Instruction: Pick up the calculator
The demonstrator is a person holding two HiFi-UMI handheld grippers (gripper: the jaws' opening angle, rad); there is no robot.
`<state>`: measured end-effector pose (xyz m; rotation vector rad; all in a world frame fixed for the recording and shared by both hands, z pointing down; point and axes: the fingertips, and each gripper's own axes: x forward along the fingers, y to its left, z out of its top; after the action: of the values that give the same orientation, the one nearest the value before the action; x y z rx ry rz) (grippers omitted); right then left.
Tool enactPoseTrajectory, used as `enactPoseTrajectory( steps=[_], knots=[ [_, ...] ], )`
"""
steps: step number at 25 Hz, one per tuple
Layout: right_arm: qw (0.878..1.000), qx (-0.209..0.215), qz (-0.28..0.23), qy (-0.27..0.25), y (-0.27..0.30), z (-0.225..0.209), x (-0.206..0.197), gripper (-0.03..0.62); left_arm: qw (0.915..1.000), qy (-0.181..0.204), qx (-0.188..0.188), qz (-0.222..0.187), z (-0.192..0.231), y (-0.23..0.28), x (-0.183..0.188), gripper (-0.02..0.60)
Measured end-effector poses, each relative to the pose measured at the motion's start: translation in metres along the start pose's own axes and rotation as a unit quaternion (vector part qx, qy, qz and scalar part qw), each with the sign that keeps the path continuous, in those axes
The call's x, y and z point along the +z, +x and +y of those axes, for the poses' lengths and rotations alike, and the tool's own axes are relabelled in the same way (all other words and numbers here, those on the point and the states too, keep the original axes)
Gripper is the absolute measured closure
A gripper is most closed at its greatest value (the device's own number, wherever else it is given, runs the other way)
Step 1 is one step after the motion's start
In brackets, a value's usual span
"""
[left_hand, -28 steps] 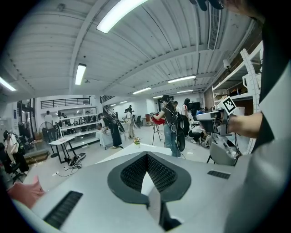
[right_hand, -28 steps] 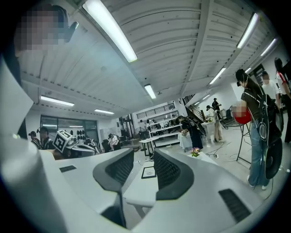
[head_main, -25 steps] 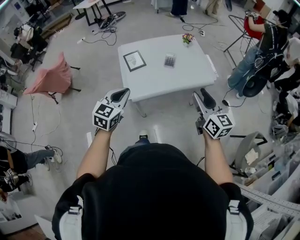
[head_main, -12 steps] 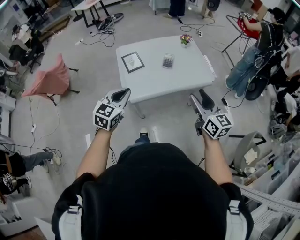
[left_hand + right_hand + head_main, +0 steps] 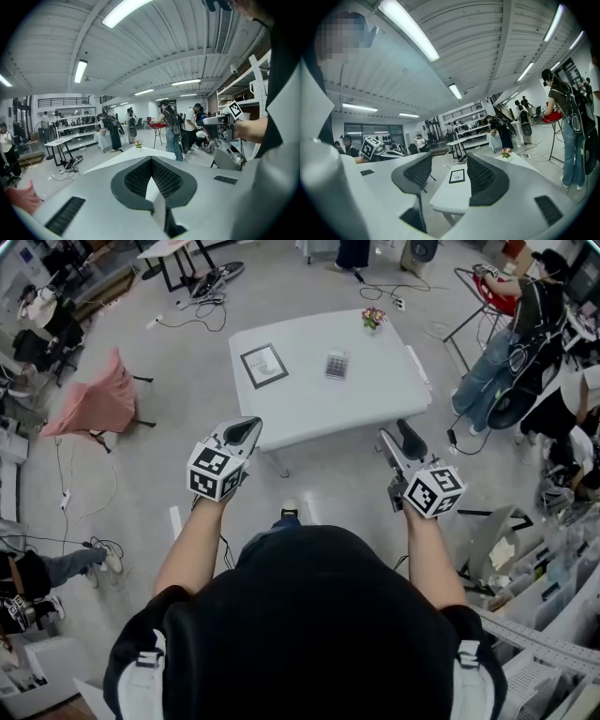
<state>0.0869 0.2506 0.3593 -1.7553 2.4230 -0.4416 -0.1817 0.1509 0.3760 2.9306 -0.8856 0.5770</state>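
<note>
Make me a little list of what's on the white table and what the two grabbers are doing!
table: white, ahead of both grippers
calculator: flat on the table, untouched
picture frame: left of the calculator
flowers: near the table's far edge
left gripper: fingers together, empty
right gripper: fingers apart, empty

In the head view the calculator (image 5: 337, 363) on the desk (image 5: 309, 409) is too small to show keys or display, and the framed sheet (image 5: 263, 365) near it is too small to read. In the left gripper view the left tongs (image 5: 151, 161) fill the lower frame and cover most of the desk, calculator included; the right tongs (image 5: 448, 164) hide it in the right gripper view.
</note>
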Motion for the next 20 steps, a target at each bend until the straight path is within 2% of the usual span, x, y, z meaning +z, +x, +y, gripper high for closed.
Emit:
enactPoseTrajectory(
  steps=[12,20],
  knots=[
    [0.999,-0.027,0.009,0.016,0.065,-0.027,0.002,0.364,0.9994,-0.018,-0.028,0.011,0.057,0.052,0.002,0.565],
    [0.999,-0.036,0.026,0.03,0.112,-0.029,-0.011,0.364,0.9981,-0.025,-0.053,0.021,0.094,0.084,-0.008,0.565]
  ],
)
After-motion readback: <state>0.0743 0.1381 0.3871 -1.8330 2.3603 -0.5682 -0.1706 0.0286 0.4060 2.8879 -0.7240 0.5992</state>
